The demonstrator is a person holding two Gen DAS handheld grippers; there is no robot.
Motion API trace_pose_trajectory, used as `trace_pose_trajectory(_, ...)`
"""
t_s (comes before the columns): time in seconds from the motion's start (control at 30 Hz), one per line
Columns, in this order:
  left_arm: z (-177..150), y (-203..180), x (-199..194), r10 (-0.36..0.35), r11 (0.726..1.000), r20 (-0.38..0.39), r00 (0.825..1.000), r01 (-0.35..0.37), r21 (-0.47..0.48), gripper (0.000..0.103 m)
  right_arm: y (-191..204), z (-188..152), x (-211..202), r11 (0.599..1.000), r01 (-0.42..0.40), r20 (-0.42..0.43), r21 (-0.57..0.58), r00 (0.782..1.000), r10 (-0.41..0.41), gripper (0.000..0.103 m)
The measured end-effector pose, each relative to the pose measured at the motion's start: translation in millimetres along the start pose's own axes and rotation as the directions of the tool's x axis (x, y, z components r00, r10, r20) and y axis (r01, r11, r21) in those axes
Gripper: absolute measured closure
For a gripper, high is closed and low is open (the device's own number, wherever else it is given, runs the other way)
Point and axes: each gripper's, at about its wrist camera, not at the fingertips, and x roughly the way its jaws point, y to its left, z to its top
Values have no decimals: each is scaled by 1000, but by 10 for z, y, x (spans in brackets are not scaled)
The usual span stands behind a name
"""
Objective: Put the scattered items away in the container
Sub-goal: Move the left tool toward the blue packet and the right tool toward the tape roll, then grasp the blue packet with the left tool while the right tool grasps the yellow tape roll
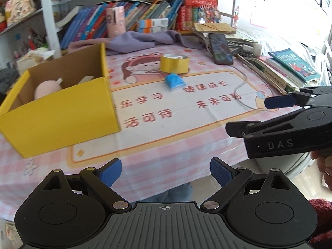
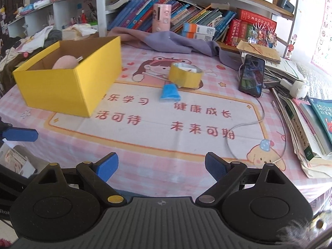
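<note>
A yellow cardboard box stands open on the pink tablecloth at the left; it also shows in the right wrist view. A pink rounded item lies inside it. A yellow tape roll and a small blue packet lie mid-table; both show in the right wrist view, the tape roll behind the blue packet. My left gripper is open and empty over the table's near edge. My right gripper is open and empty, also at the near edge.
A phone leans on a stack of books and papers at the right, with a white cable trailing across the cloth. A purple cloth lies at the back by the bookshelf.
</note>
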Motion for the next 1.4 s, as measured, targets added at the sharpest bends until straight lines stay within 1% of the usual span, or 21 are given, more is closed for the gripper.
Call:
trace_pose_trajectory(0.17,220,-144,245,-27,1000,13,1000,27,8,9,-265,121,144,1000,3,11,-1,1000,-3,12)
trace_pose_trajectory(0.37,586,-274,653,-34,999,13,999,34,-15,9,-690,358,377,1000,7,0,-3,1000,-7,12)
trace_pose_trajectory(0.5,768,-349,864,-22,999,5,1000,22,-45,9,-943,501,553,1000,-6,-14,-11,1000,6,12)
trace_pose_trajectory(0.67,940,-402,1069,20,996,-5,1000,-21,-83,9,-1176,671,796,998,-52,-33,-27,998,51,12)
trace_pose_trajectory(0.77,1028,-418,1182,44,993,-8,999,-44,-105,10,-1266,771,940,996,-85,-39,-39,996,83,12)
trace_pose_trajectory(0.93,1153,-446,1356,85,990,-3,996,-84,-115,10,-1375,941,1163,990,-131,-42,-47,991,129,11)
trace_pose_trajectory(1.23,1365,-372,1693,131,980,-6,991,-131,-153,11,-1466,1247,1561,978,-200,-47,-52,979,197,11)
trace_pose_trajectory(1.3,1410,-353,1786,135,978,-9,991,-135,-158,15,-1493,1331,1659,975,-218,-46,-37,975,217,7)
trace_pose_trajectory(1.4,1465,-340,1933,142,977,-19,990,-143,-160,20,-1501,1452,1817,967,-255,-47,-22,966,254,5)
